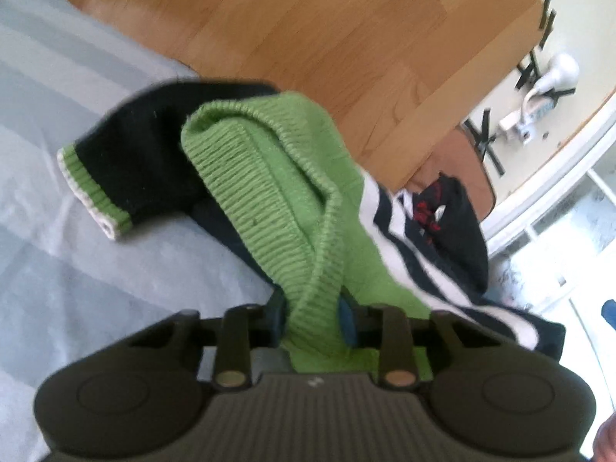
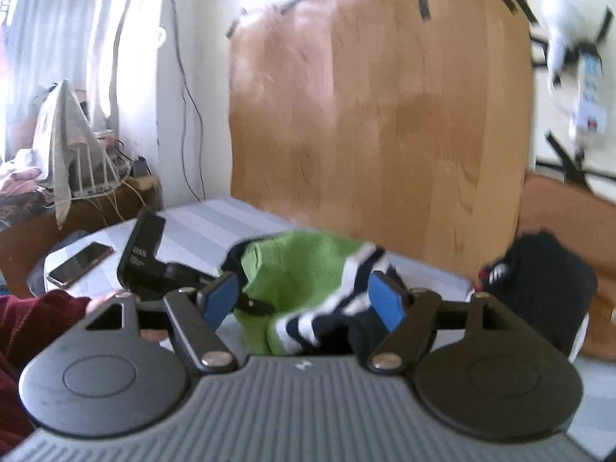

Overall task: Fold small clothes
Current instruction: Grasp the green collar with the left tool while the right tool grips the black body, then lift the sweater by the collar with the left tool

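Note:
A small knit sweater (image 1: 269, 192), green with navy and white stripes and a navy sleeve with a green cuff (image 1: 96, 192), hangs partly lifted over a light striped sheet (image 1: 57, 269). My left gripper (image 1: 313, 315) is shut on its green ribbed edge. In the right wrist view the sweater (image 2: 300, 269) lies between and beyond the blue pads (image 2: 387, 300). My right gripper (image 2: 304, 302) is open, with the striped part between its jaws. The left gripper's body (image 2: 154, 265) shows to the left.
A dark garment (image 2: 539, 281) lies at the right on the bed. A phone (image 2: 79, 263) lies at the left edge. A wooden headboard (image 2: 385, 115) stands behind. A cluttered side table (image 2: 77, 192) is at the left. My red-sleeved arm (image 2: 30, 319) is low left.

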Demonstrator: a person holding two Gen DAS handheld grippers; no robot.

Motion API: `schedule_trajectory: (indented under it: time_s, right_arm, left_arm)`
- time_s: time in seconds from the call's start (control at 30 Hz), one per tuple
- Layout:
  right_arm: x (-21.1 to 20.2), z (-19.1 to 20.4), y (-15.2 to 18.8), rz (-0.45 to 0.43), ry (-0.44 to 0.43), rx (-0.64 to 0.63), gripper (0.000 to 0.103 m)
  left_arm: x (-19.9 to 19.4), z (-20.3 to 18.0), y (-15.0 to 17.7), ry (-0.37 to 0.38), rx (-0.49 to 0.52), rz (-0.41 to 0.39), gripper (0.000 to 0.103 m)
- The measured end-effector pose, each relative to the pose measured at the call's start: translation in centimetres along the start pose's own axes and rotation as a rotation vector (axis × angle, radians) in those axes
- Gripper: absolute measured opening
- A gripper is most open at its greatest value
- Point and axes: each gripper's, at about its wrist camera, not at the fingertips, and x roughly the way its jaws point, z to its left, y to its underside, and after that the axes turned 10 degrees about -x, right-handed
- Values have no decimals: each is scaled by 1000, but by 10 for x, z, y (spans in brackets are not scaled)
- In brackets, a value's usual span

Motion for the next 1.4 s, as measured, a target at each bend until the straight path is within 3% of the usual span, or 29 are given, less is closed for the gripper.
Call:
schedule_trajectory:
  time_s: [0.03,0.07,0.17,0.23,0.3,0.37,0.4,0.43,0.47,0.5,0.6,0.7,0.73,0.8,1.0,1.13,1.17,1.2,1.23,1.27,1.3,1.4]
  right_arm:
    - [-18,-10,11,-5,11,-4,77]
    - [-12,-10,5,0,18,-3,77]
    - [-42,-37,44,2,20,22,77]
    - [-21,-52,49,32,-14,22,77]
    - [17,-81,64,96,-157,65,78]
    - [61,-61,79,225,-392,96,75]
    - [74,-36,83,293,-491,39,72]
    - [80,-16,83,316,-530,-37,64]
    - [80,0,79,310,-539,-110,62]
    - [80,8,71,282,-541,-156,62]
    - [82,3,30,189,-546,-133,65]
    - [105,5,-11,113,-414,-146,81]
    - [120,9,-20,95,-373,-152,88]
    - [161,20,-33,115,-323,-170,89]
    - [292,31,-18,346,-281,-44,89]
    - [333,30,5,481,-249,-17,88]
    - [328,28,11,465,-248,8,88]
    - [318,28,13,447,-253,5,85]
    - [306,29,14,420,-292,-15,62]
    - [293,26,13,406,-355,-17,29]
    - [279,24,12,401,-357,-24,24]
    - [229,6,9,319,-387,-38,19]
  left_arm:
    - [-13,-3,1,5,30,-37,21]
    - [-31,-4,3,19,45,-73,20]
    - [-110,7,4,102,53,-189,19]
    - [-169,20,6,121,59,-263,19]
    - [-227,31,13,61,90,-380,19]
    - [-264,45,17,-16,85,-456,21]
    - [-277,53,21,-54,63,-478,23]
    - [-286,61,25,-91,30,-487,27]
    - [-289,68,29,-118,-11,-495,37]
    - [-291,75,34,-137,-55,-498,54]
    - [-283,92,49,-153,-113,-465,78]
    - [-272,100,57,-139,-157,-438,89]
    - [-269,104,59,-135,-178,-419,90]
    - [-261,109,59,-153,-200,-377,90]
    - [-252,116,73,-233,-203,-332,89]
    - [-248,118,75,-270,-198,-336,89]
    - [-247,118,74,-274,-198,-339,89]
    - [-246,117,72,-275,-196,-342,87]
    - [-244,117,70,-273,-188,-345,82]
    - [-241,115,68,-268,-176,-341,64]
    - [-236,115,64,-267,-166,-326,43]
    - [-225,115,55,-293,-166,-309,17]
